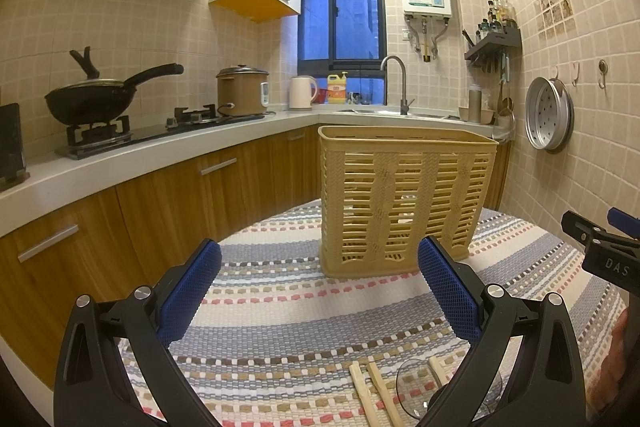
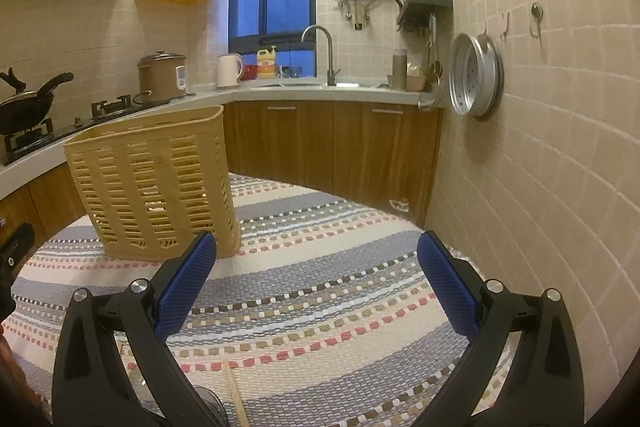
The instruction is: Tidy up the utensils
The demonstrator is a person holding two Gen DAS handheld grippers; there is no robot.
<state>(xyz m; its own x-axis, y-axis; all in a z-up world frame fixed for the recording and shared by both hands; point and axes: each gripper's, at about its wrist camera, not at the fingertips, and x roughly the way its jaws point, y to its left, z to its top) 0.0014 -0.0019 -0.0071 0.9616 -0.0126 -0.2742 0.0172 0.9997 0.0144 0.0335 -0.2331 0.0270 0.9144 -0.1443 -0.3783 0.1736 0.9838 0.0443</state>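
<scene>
A tan slotted plastic utensil basket (image 1: 404, 199) stands upright on the striped woven tablecloth (image 1: 288, 311); it also shows at the left of the right wrist view (image 2: 156, 187). My left gripper (image 1: 318, 263) is open and empty, just in front of the basket. Wooden chopsticks (image 1: 378, 395) and a clear ladle-like utensil (image 1: 416, 387) lie on the cloth at the near edge, below the left gripper. My right gripper (image 2: 316, 255) is open and empty, right of the basket. One chopstick (image 2: 236, 399) shows near its bottom edge. The right gripper's body shows at the left view's right edge (image 1: 600, 247).
The kitchen counter (image 1: 160, 151) runs along the left and back with a wok (image 1: 92, 99), gas stove, rice cooker (image 1: 242, 91), kettle and sink faucet (image 1: 396, 83). The tiled wall (image 2: 540, 147) is close on the right, with a hanging metal steamer tray (image 2: 474, 75).
</scene>
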